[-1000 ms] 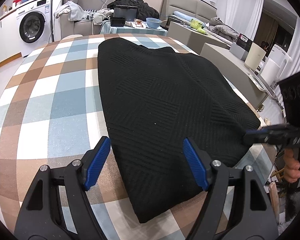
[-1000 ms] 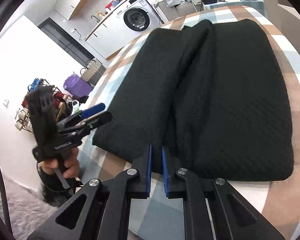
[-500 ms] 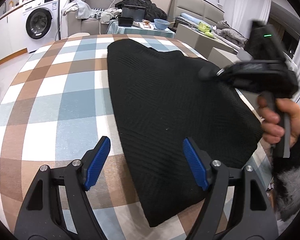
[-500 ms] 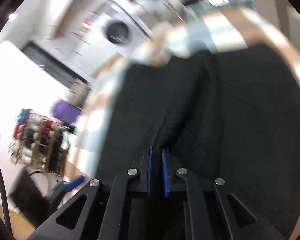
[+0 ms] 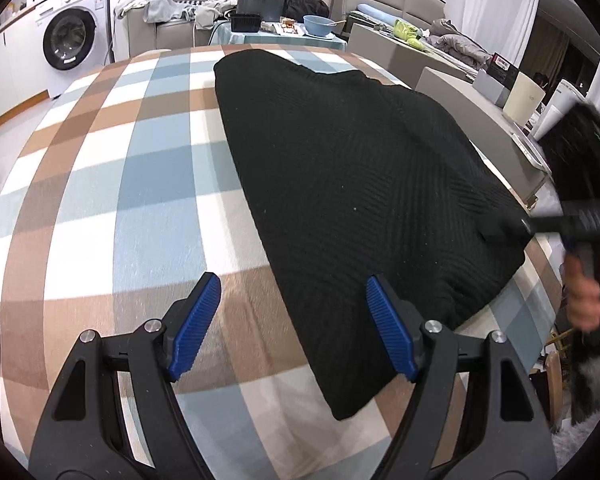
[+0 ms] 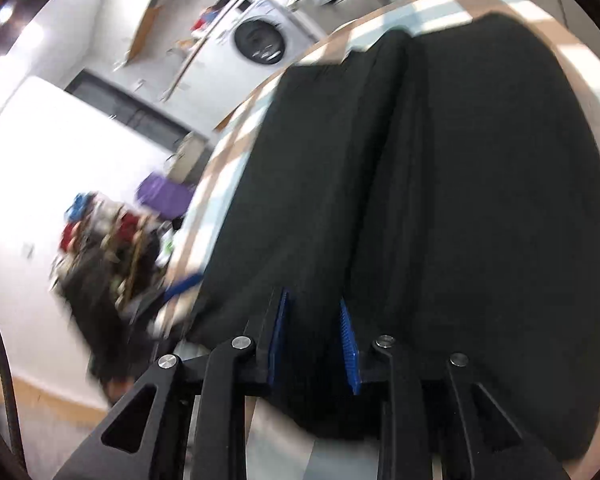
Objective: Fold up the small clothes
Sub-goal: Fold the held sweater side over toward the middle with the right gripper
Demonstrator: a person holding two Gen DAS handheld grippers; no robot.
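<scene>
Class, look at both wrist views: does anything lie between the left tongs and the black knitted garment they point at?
Nothing visible does. The left tongs hang open over the checked tablecloth, and the black garment's near edge already lies between their pads. The right tongs are at its far edge.

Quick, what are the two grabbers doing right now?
Left gripper: jaws open, holding nothing.
Right gripper: jaws have just been opening, partly apart, black knit garment between them; grip cannot be told.

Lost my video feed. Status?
Left claw open, empty. Right claw just opening over black knit garment, pads apart. Garment flat on checked tablecloth. Nothing in the way.
</scene>
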